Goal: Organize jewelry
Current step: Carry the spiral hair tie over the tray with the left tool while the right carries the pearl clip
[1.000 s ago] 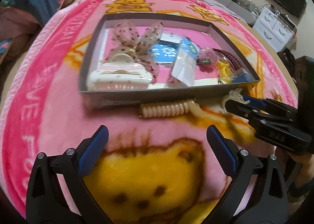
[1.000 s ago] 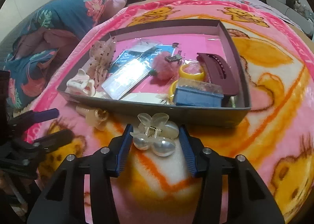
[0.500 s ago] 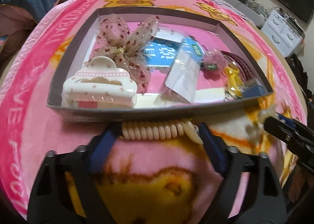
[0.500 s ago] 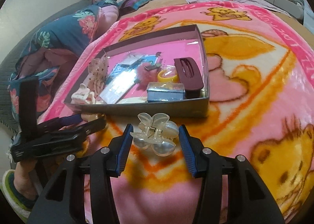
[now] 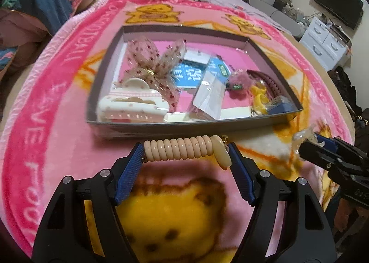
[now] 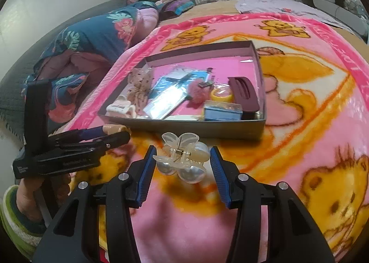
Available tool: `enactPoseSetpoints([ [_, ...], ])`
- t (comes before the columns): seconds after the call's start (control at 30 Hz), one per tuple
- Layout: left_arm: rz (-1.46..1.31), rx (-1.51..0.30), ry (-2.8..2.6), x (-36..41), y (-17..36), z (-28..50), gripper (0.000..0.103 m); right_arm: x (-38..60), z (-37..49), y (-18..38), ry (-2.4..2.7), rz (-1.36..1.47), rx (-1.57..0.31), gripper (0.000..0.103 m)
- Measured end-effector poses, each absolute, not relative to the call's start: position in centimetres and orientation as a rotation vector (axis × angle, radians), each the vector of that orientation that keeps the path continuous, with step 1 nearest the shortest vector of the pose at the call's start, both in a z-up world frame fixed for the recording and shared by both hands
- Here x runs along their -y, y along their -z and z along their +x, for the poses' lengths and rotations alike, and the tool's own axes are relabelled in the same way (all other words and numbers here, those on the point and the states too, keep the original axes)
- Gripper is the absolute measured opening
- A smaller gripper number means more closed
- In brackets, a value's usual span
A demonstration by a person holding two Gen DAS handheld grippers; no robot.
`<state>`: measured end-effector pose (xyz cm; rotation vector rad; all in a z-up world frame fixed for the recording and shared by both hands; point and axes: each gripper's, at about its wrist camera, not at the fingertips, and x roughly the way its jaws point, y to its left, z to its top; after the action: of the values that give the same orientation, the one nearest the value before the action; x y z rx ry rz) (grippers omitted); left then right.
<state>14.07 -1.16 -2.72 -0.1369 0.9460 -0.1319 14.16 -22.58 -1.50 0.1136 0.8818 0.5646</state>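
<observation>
My left gripper (image 5: 184, 159) is shut on a beige spiral hair clip (image 5: 182, 150) and holds it just in front of the near wall of the grey tray (image 5: 184, 125). My right gripper (image 6: 182, 163) is shut on a clear butterfly claw clip with pearls (image 6: 182, 154), above the blanket in front of the tray (image 6: 184, 129). The tray holds a white claw clip (image 5: 131, 106), a dotted bow (image 5: 152, 67), blue packets (image 5: 207, 78), a pink pom-pom (image 5: 237, 83), a maroon clip (image 6: 242, 94) and a yellow ring (image 6: 221, 95).
The tray lies on a pink and yellow bear blanket (image 5: 46, 113) on a bed. Folded floral bedding (image 6: 92, 39) lies at the left. White drawers (image 5: 327, 39) and a dark screen (image 5: 336, 7) stand at the right. The left gripper shows in the right wrist view (image 6: 115, 133).
My left gripper moved forward to the spiral clip and shut on it. My right gripper rose and pulled back from the tray with the butterfly clip.
</observation>
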Motion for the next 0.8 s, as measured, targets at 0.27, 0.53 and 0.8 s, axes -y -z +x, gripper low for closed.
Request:
enactPoseSetpoints([
  [0.27, -0.120, -0.881, 0.113, -0.1, 0.2, 11.9, 0.065, 21.7, 13.4, 0.1, -0.602, 0.102, -0.853, 0.047],
  [0.53, -0.131, -0.839, 0.099, -1.6, -1.7, 10.7, 0.065, 21.6, 13.2, -1.5, -0.606, 0.101, -0.810, 0.046],
  [0.8, -0.145, -0.802, 0.092, -2.4, -3.2, 10.9, 0.065, 21.8, 14.0, -3.3, -0.591, 0.093, -0.763, 0.047],
])
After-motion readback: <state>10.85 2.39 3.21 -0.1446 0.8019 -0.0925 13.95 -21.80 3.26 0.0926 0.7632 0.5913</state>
